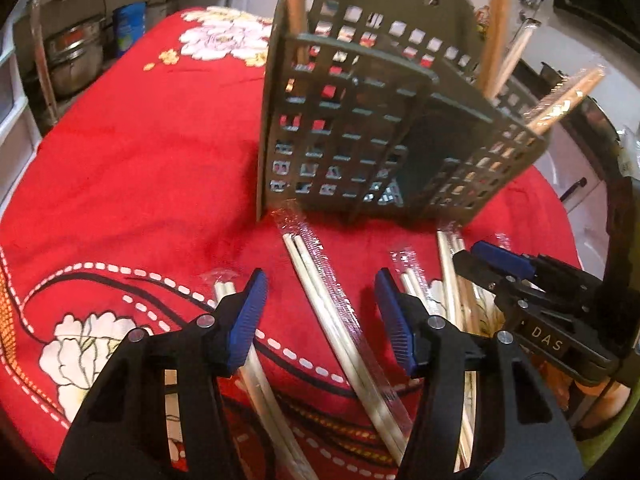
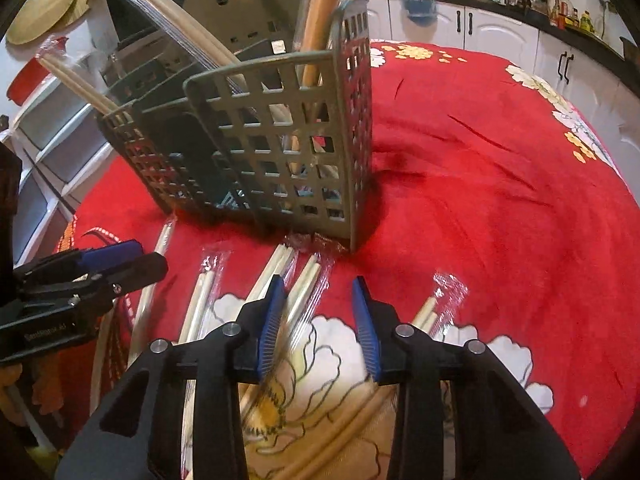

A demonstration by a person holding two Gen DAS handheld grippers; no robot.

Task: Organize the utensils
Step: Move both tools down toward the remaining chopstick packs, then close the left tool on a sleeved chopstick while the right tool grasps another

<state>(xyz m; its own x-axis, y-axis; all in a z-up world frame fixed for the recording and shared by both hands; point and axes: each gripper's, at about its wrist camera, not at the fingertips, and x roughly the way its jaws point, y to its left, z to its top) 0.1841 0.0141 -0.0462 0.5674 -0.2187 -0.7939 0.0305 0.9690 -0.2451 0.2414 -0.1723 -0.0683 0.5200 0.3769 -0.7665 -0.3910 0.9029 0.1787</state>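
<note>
Claws first: the left claw [image 1: 322, 316] stands wide open with nothing between its blue pads [image 1: 250, 320], low over the table [image 1: 140, 160], which is draped in a red floral cloth. Directly in its gap, running from 12 o'clock toward 5 o'clock, lies a wrapped chopstick pair [image 1: 340, 320] in clear plastic; a second wrapped pair [image 1: 256, 376] passes under the left finger at 7 o'clock. At 3 o'clock in the left wrist view appears the right claw [image 1: 486, 264], seen from the side, above a loose heap of wrapped chopsticks [image 1: 452, 276].

The right claw [image 2: 319, 320], in its own view, is moderately open and grips nothing; a wrapped pair [image 2: 300, 296] lies beneath its left pad [image 2: 272, 320], and another wrapped pair [image 2: 430, 312] lies at 2 o'clock just outside the right finger. Further pairs [image 2: 202, 300] fan out at 10 o'clock, toward the left claw [image 2: 120, 260] at 9 o'clock.

At 12 o'clock from both claws stands the grey lattice utensil holder [image 1: 360, 128], upright on the cloth, its base just beyond the nearest chopstick tips. Several wrapped chopsticks [image 2: 320, 20] stand in its compartments, leaning outward over the rim. Beyond the table, white cabinets [image 2: 500, 32] run at 1 o'clock in the right wrist view, and a steel pot [image 1: 74, 60] sits on a shelf at 10 o'clock in the left wrist view.
</note>
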